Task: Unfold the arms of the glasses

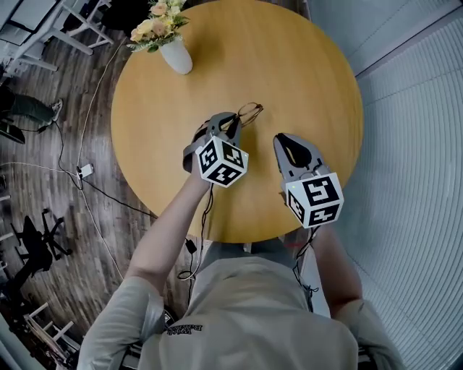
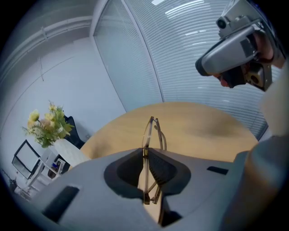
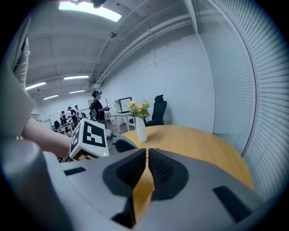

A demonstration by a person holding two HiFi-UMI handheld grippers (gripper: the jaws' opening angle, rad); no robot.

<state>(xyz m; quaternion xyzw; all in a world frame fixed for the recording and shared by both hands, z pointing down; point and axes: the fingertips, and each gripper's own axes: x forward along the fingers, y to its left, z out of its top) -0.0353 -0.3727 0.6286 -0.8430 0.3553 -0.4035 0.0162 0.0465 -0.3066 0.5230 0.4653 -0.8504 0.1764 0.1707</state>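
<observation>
A pair of thin brown-framed glasses (image 1: 249, 112) hangs above the round wooden table (image 1: 304, 72), held by my left gripper (image 1: 230, 120). In the left gripper view the glasses (image 2: 151, 133) stand edge-on, pinched between the dark pads, with the lenses sticking out past the tips and the arms lying against the frame. The left gripper (image 2: 145, 152) is shut on them. To its right, my right gripper (image 1: 280, 138) hovers over the table, its jaws closed together with nothing between them (image 3: 147, 150). It is apart from the glasses.
A white vase (image 1: 177, 56) with yellow and pink flowers (image 1: 158, 22) stands at the table's far left edge. Cables run over the dark wood floor (image 1: 79, 173) on the left. A slatted wall (image 1: 419, 144) lies close on the right. Desks, chairs and people (image 3: 72, 115) fill the room's far end.
</observation>
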